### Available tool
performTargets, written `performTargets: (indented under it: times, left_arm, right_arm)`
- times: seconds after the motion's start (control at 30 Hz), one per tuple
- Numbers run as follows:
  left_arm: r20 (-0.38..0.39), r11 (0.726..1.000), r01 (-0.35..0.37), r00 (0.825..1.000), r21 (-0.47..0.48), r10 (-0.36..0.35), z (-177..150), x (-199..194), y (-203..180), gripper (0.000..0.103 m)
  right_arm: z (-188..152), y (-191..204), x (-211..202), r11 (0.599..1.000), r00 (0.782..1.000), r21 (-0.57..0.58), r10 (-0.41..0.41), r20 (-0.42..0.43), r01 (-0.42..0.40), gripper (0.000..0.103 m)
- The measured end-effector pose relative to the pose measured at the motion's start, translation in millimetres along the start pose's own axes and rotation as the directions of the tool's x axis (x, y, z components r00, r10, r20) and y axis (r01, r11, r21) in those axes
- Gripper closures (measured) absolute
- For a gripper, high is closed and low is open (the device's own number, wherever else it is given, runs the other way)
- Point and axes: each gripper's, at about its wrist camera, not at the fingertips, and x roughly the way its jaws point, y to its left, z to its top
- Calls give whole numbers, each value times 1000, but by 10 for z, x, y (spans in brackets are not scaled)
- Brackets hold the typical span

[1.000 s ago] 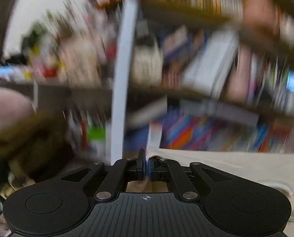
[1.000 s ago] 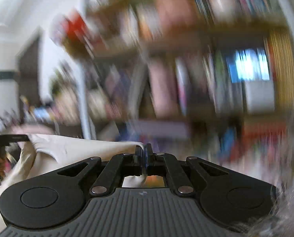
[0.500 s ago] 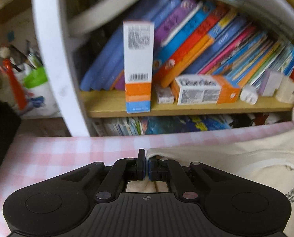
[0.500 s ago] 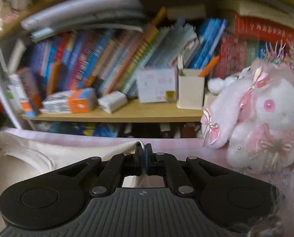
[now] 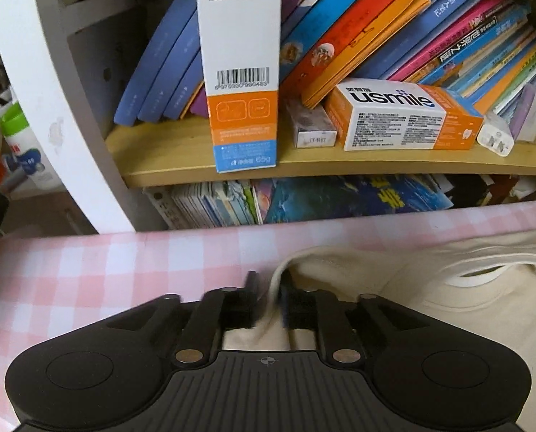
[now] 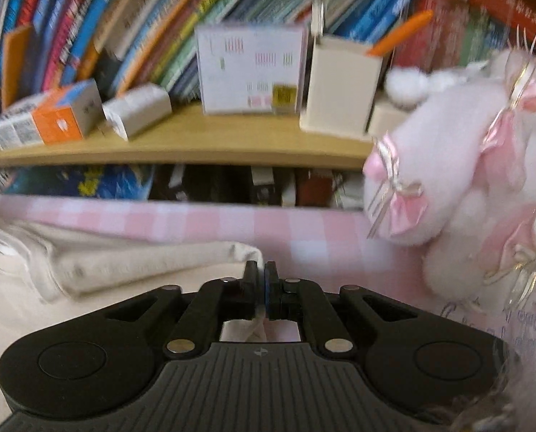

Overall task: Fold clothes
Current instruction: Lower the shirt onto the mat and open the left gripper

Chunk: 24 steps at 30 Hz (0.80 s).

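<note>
The cream T-shirt (image 5: 448, 288) corner is being released by the left gripper (image 5: 268, 288), jaws just opening; the right gripper (image 6: 260, 277) is pinching its corner before the bookshelf (image 6: 181, 144).

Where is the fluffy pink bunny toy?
In the right wrist view the bunny toy sits at the right edge on the pink checked cloth, just right of the cream pen holder.
</note>
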Motion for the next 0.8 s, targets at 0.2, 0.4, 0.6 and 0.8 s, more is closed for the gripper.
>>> performTargets:
  times: [0.2,0.4,0.6,0.8]
  left_arm:
    - [53,999,-13,999,52,11,-145,-485,144,42]
    - [154,1000,-6,988,14,4,-759,-1314,148,32]
    - [192,1000,0,981,-22,5,-1565,-1883,-226,30]
    - [189,1000,-31,981,-3,31,-2068,-2245,-596,30]
  right_arm:
    - [-62,-82,-303,999,999,-49,-7,37,9,63]
    - [-494,-47,-1014,975,989,-194,126,81,-109,59]
    - [-1133,327,-1572,899,964,-367,265,21,-239,54]
    - [-1580,813,-1668,838,970,-510,244,27,-196,55]
